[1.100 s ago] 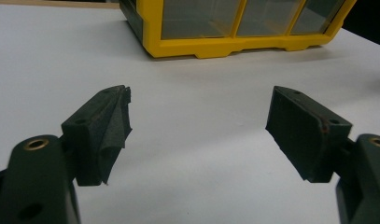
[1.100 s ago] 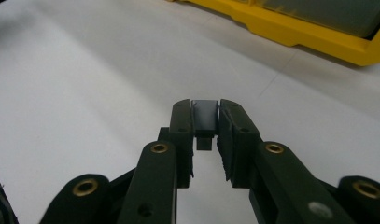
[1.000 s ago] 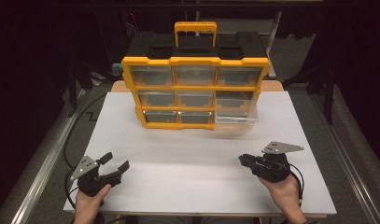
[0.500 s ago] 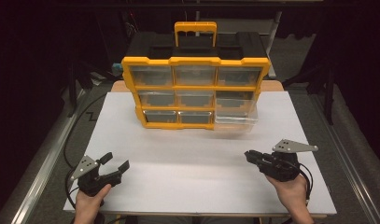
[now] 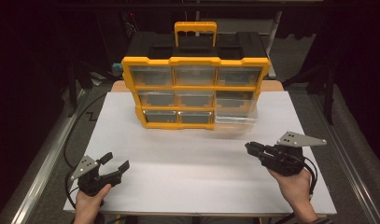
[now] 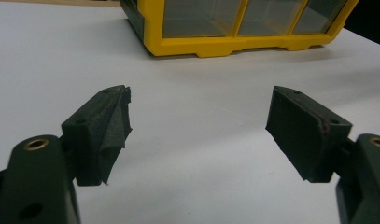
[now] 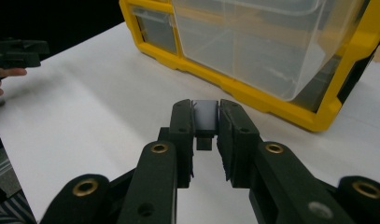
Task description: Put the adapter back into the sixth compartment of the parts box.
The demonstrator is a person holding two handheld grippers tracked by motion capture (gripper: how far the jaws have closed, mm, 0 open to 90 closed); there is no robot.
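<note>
A small dark block sits clamped in the right tool near the yellow drawer organizer's pulled-out clear drawer on the counter; light, rigid, likely slippery. Left tool gapes, holding nothing.

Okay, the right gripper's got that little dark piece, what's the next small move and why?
Probably carry the right gripper, shut on a small dark block, forward to the pulled-out clear drawer at the yellow organizer's lower right: it is the one drawer open, and the left gripper waits open.
</note>
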